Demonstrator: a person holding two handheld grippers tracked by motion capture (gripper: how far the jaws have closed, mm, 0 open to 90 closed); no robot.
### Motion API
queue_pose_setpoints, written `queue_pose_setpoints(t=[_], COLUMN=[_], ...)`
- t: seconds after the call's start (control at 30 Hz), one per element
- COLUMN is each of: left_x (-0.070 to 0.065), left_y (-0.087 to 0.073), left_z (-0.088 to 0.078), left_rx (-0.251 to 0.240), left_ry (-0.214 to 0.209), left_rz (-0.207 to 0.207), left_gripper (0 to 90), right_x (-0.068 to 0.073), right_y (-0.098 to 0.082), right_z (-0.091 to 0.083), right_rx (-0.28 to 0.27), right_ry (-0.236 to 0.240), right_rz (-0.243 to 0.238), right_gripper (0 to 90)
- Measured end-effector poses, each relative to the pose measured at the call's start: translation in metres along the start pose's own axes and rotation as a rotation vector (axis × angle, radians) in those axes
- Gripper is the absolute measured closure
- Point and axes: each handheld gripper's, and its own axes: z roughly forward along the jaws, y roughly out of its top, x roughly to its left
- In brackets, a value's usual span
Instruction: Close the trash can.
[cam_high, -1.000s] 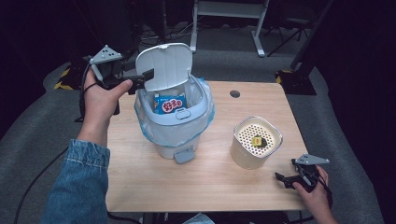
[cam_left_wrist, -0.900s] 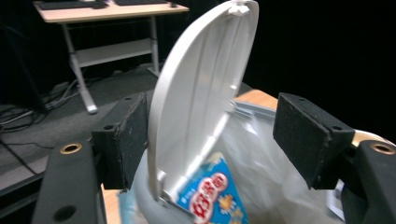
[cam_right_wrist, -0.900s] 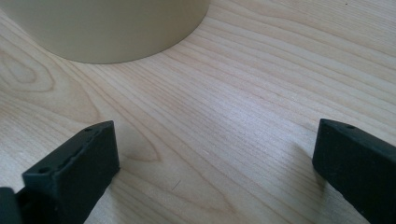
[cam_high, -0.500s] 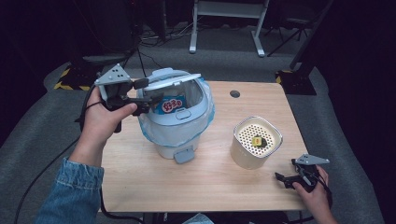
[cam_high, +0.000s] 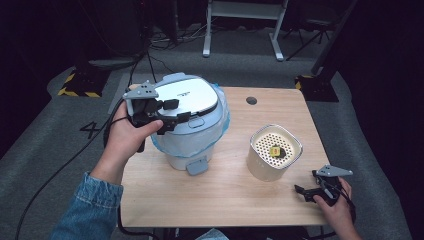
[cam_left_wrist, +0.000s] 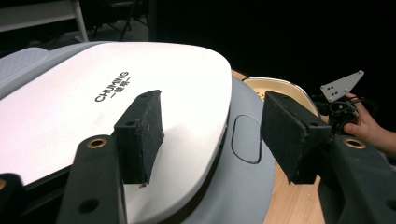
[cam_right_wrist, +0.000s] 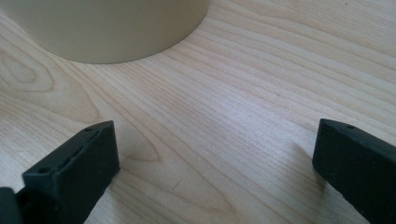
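Lid (cam_high: 186, 97) now down flat on bin (cam_high: 192, 140), was up before | left claw (cam_high: 172, 114) over lid, wide, has just been closing, grips nothing | cream pot (cam_high: 274, 152) sits right of bin, apart | right claw (cam_high: 306, 192) wide, low on tabletop (cam_high: 225, 195) near front right edge, bare wood between.

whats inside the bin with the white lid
The bin is closed: its white lid is down, so the contents cannot be seen. A blue liner shows at the rim. The left gripper rests on the lid, jaws open, having just been closing.
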Motion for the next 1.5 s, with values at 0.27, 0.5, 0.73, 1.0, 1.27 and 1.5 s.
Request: queue_pose_setpoints(t=[0.27,0.5,0.73,1.0,1.27,1.5], left_x=[0.002,-0.002,-0.006,-0.01,-0.011,-0.008], left_y=[0.0,0.001,0.002,0.005,0.003,0.0], left_z=[0.011,0.015,0.019,0.021,0.024,0.02], left_rx=[0.037,0.055,0.062,0.089,0.093,0.053], left_ry=[0.054,0.124,0.164,0.182,0.202,0.161], left_rz=[0.001,0.05,0.085,0.082,0.1,0.057], left_gripper=[44.0,44.6,45.0,45.4,48.0,31.5], right_x=[0.0,0.0,0.0,0.0,0.0,0.0], right_y=[0.0,0.0,0.0,0.0,0.0,0.0], right_z=[0.0,0.0,0.0,0.0,0.0,0.0], right_rx=[0.0,0.0,0.0,0.0,0.0,0.0], right_ry=[0.0,0.0,0.001,0.001,0.0,0.0], right_rz=[0.0,0.0,0.0,0.0,0.0,0.0], right_gripper=[0.5,0.6,0.6,0.5,0.5,0.5])
